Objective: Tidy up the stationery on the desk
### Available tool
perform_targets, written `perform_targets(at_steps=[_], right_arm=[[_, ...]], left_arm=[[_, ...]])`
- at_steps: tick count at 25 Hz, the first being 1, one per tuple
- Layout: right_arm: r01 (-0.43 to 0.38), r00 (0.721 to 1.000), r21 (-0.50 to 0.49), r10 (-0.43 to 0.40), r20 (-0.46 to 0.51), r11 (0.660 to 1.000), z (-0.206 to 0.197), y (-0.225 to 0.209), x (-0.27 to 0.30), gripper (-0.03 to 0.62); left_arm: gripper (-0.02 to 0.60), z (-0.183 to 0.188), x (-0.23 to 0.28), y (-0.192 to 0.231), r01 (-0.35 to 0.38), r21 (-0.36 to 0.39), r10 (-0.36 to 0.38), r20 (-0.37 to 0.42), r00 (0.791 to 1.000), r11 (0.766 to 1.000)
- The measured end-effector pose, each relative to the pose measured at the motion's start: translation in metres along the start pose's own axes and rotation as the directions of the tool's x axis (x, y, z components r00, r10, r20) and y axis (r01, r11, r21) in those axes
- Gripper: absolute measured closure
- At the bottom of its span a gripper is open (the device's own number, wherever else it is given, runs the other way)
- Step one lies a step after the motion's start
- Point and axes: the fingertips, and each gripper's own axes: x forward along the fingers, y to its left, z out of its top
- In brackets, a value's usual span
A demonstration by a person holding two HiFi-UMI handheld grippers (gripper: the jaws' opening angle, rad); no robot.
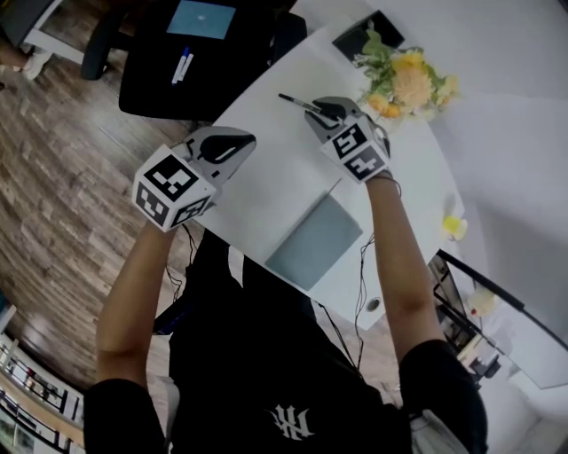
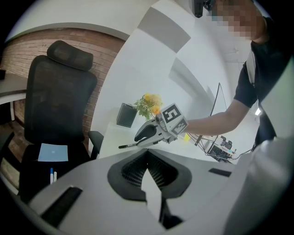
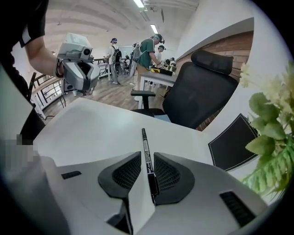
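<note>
My right gripper [image 1: 324,111] is shut on a black pen [image 1: 300,104], held above the far side of the white desk [image 1: 275,177]. In the right gripper view the pen [image 3: 145,142] sticks out forward between the pads, over the desk. My left gripper [image 1: 244,142] hovers over the desk's left edge, shut with nothing between its fingers [image 2: 158,170]. A grey notebook [image 1: 315,241] lies on the near side of the desk. A black square pen holder [image 1: 366,37] stands at the far edge beside the flowers.
Yellow flowers [image 1: 404,84] stand at the desk's far right. A black office chair [image 1: 195,53] beyond the desk carries a blue sheet [image 1: 201,19] and two markers [image 1: 181,66]. A small yellow object [image 1: 454,227] sits near the right edge. People stand far off in the room.
</note>
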Motion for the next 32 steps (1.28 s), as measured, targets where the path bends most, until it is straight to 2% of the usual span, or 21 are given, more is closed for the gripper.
perform_targets(at_steps=[10,13,18,25,32], right_arm=[[-0.020,1.000,0.031,0.021,-0.010,0.999,-0.009,-0.003,0.009,0.492],[-0.044,0.999,0.029,0.044,-0.014,0.999,-0.010,-0.001,0.009,0.526],[-0.041,0.999,0.035,0.041,-0.012,0.999,-0.009,0.000,0.005,0.528],[-0.025,0.997,0.089,0.018,0.077,0.996,0.020,0.006,-0.027,0.528],[0.011,0.978,0.161,-0.043,0.202,0.987,0.052,0.023,-0.097,0.528]], left_arm=[[0.578,-0.009,0.006,-0.008,0.021,-0.025,-0.021,0.007,1.000,0.999],[0.578,-0.013,0.006,-0.013,0.028,-0.035,-0.028,0.004,1.000,0.999],[0.578,-0.016,0.007,-0.019,0.039,-0.033,-0.039,-0.004,0.999,0.999],[0.578,-0.003,0.001,-0.028,0.046,-0.004,-0.046,0.004,0.999,0.999],[0.578,0.032,-0.001,-0.051,0.085,0.082,-0.086,0.011,0.996,0.993]])
